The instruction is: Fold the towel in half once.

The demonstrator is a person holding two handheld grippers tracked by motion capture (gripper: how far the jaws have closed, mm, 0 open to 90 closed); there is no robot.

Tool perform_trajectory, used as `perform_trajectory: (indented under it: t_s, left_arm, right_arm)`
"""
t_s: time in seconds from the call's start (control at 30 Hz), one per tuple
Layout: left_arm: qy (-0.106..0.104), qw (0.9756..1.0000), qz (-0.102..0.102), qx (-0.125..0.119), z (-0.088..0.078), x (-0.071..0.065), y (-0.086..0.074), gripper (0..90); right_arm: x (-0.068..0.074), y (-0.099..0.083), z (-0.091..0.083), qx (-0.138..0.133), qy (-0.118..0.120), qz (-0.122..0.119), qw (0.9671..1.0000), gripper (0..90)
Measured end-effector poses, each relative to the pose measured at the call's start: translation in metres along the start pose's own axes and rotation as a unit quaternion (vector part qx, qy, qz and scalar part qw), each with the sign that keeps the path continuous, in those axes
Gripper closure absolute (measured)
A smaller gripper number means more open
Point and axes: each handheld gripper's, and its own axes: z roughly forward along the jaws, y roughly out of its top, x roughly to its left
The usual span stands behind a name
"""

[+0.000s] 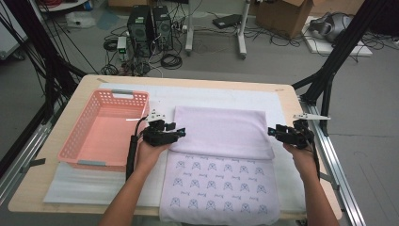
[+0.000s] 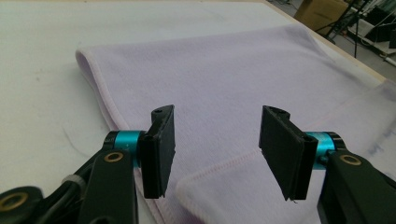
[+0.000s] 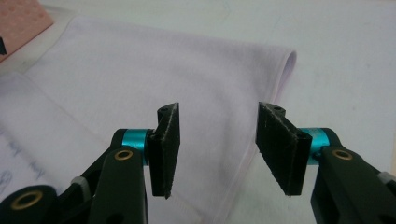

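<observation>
We see both tongs released: left gripper (image 1: 180,132) at the towel's (image 1: 221,129) nine o'clock, right gripper (image 1: 272,131) at three.

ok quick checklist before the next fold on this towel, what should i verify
1. Left gripper released: ok, jaws apart, nothing between the pads.
2. Right gripper released: ok, jaws apart above the towel's right edge.
3. First fold laid: ok, far part of the lilac towel lies doubled, patterned near part single.
4. Folded edges aligned: cannot tell, the stitched hem looks slightly offset in the left gripper view.
5. Pink basket clear of the towel: ok, it sits apart at the left.
6. Near towel edge on the table: not ok, it hangs over the front.
</observation>
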Motion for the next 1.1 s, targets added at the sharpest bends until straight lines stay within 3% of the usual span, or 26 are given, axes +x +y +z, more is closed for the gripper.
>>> perform_trajectory:
  t_s: [0.13, 0.2, 0.37, 0.43, 0.47, 0.53, 0.73, 0.9, 0.93, 1.0, 1.07, 1.1]
  left_arm:
    - [-0.009, 0.9998, 0.009, 0.012, -0.003, -0.006, -0.008, 46.9]
    - [-0.014, 0.9992, 0.007, 0.038, -0.001, -0.007, -0.01, 48.3]
    - [-0.012, 0.9965, 0.005, 0.083, 0.006, -0.011, -0.015, 69.1]
    - [0.006, 0.9975, 0.023, 0.067, 0.003, -0.017, -0.021, 82.0]
    - [0.013, 0.9967, 0.028, 0.075, 0.003, -0.018, -0.024, 87.6]
    - [0.019, 0.9975, 0.029, 0.062, -0.001, -0.02, -0.029, 89.5]
    - [0.02, 0.9991, 0.021, 0.03, -0.018, -0.019, -0.038, 89.7]
    - [0.023, 0.9992, 0.028, 0.013, -0.028, -0.017, -0.042, 89.6]
    - [0.028, 0.9989, 0.037, 0.007, -0.028, -0.017, -0.042, 88.6]
    - [0.028, 0.9992, 0.027, -0.005, -0.026, -0.015, -0.039, 68.3]
    - [0.027, 0.9993, 0.024, -0.006, -0.021, -0.014, -0.035, 59.7]
    - [0.037, 0.9989, 0.028, -0.013, -0.017, -0.013, -0.034, 57.2]
  right_arm:
    - [0.003, -0.016, -0.006, 0.016, 0.018, -0.004, 0.9997, 50.7]
    - [0.006, -0.024, -0.007, 0.028, 0.019, -0.009, 0.9994, 51.9]
    - [0.011, -0.043, -0.003, 0.045, 0.03, -0.011, 0.9985, 56.9]
    - [0.012, -0.048, 0.0, 0.058, 0.028, -0.021, 0.9977, 66.7]
    - [0.013, -0.05, 0.0, 0.06, 0.026, -0.026, 0.9976, 74.1]
    - [0.014, -0.053, -0.002, 0.057, 0.028, -0.029, 0.9976, 80.5]
    - [0.019, -0.062, -0.013, 0.034, 0.03, -0.041, 0.9981, 83.0]
    - [0.023, -0.071, -0.02, 0.021, 0.03, -0.041, 0.9985, 83.0]
    - [0.022, -0.072, -0.021, 0.02, 0.03, -0.039, 0.9986, 82.9]
    - [0.022, -0.072, -0.02, 0.019, 0.03, -0.037, 0.9987, 82.9]
    - [0.022, -0.072, -0.02, 0.014, 0.032, -0.035, 0.9988, 82.9]
    - [0.023, -0.072, -0.019, 0.015, 0.032, -0.031, 0.9989, 82.9]
